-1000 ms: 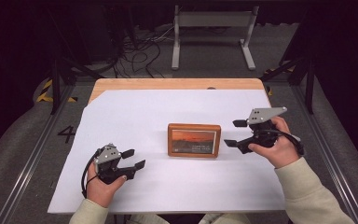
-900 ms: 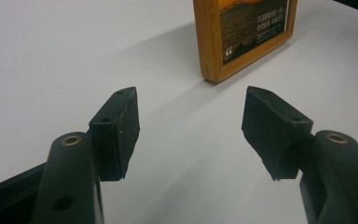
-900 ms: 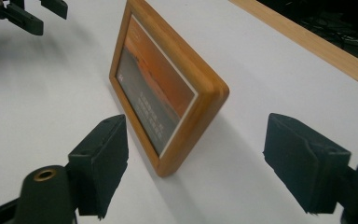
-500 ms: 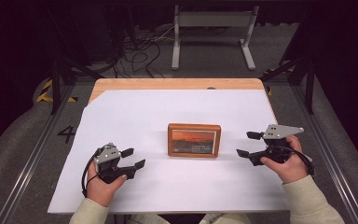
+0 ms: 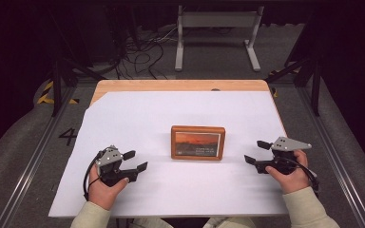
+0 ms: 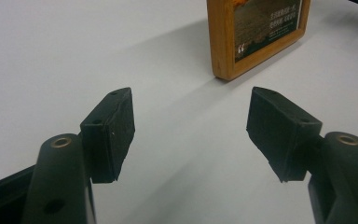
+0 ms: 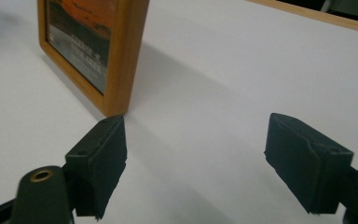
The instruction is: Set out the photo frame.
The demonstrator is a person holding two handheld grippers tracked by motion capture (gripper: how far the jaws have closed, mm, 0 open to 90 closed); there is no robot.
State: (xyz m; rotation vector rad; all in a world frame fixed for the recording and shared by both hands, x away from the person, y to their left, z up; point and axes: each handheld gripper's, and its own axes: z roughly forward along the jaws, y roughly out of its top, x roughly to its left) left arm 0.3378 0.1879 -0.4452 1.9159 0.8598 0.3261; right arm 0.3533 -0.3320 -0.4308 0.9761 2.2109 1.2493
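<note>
A wooden picture frame (image 5: 198, 142) with an orange sunset picture stands upright in the middle of the white table cover (image 5: 180, 114). My left gripper (image 5: 136, 161) rests near the front left, open, its jaws aimed toward the frame and well short of it. In the left gripper view the frame (image 6: 254, 35) stands ahead, to the right beyond the open gripper (image 6: 191, 135). My right gripper (image 5: 257, 152) rests to the frame's right, open and empty, a short gap away. The right gripper view has the frame (image 7: 93, 46) at upper left, just beyond the gripper (image 7: 193, 163).
The table's wooden edge (image 5: 180, 85) shows along the back. Beyond it, on the dark floor, are cables (image 5: 138, 52) and a grey metal stand (image 5: 216, 28). Dark rails run down both sides of the table.
My right gripper has drawn back from the frame's right side toward the front right and come down to the table. The left gripper has stayed put.
</note>
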